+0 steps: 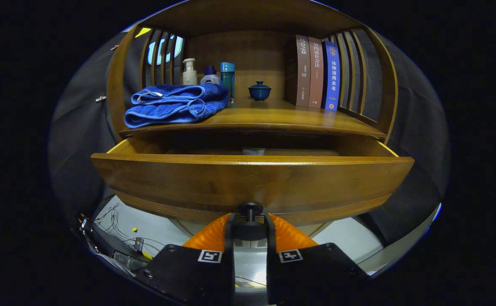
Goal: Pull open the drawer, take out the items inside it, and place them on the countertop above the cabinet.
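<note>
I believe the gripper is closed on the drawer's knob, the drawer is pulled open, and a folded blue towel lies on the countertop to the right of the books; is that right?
Not quite: in the gripper view the folded blue towel lies to the left of the books, by the bottles. The rest holds: the gripper is closed on the drawer's knob, and the drawer is pulled open.

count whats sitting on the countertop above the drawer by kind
Folded blue towel: 1
Bottles, a white pump bottle, a short dark-capped bottle and a tall teal bottle: 3
Small dark blue lidded cup: 1
Upright books, two brown and one blue: 3
Total: 8
</note>
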Motion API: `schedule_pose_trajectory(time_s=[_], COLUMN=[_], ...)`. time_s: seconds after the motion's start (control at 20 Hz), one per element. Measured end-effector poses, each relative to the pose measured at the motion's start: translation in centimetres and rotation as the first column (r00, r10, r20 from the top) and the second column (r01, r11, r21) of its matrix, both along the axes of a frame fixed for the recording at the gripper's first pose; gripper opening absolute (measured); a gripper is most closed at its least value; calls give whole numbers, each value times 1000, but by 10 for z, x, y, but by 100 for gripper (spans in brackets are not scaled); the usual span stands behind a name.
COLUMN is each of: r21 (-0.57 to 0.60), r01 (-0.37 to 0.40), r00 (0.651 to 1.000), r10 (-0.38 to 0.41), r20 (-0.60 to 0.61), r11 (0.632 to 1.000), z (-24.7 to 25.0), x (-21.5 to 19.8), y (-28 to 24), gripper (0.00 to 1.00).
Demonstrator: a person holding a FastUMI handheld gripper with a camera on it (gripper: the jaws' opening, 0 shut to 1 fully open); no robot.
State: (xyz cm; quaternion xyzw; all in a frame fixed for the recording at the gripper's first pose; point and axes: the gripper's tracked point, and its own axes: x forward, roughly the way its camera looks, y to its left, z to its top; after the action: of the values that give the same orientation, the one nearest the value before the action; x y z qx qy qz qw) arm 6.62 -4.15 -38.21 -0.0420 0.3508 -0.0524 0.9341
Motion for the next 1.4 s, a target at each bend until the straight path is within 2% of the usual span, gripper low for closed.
schedule_pose_trajectory(time_s=[0.75, 1.1, 1.2, 1.4], r21=[24, 13, 25, 48], r01=[6, 1, -3, 23], r00=[997, 997, 996, 995], r10=[-4, 0, 5, -18], r20=[-73, -79, -84, -101], r11=[1000, 1000, 1000, 999], z=[6, 4, 6, 20], x=[-88, -95, -96, -102], y=[9, 10, 13, 13], gripper=[33, 35, 42, 88])
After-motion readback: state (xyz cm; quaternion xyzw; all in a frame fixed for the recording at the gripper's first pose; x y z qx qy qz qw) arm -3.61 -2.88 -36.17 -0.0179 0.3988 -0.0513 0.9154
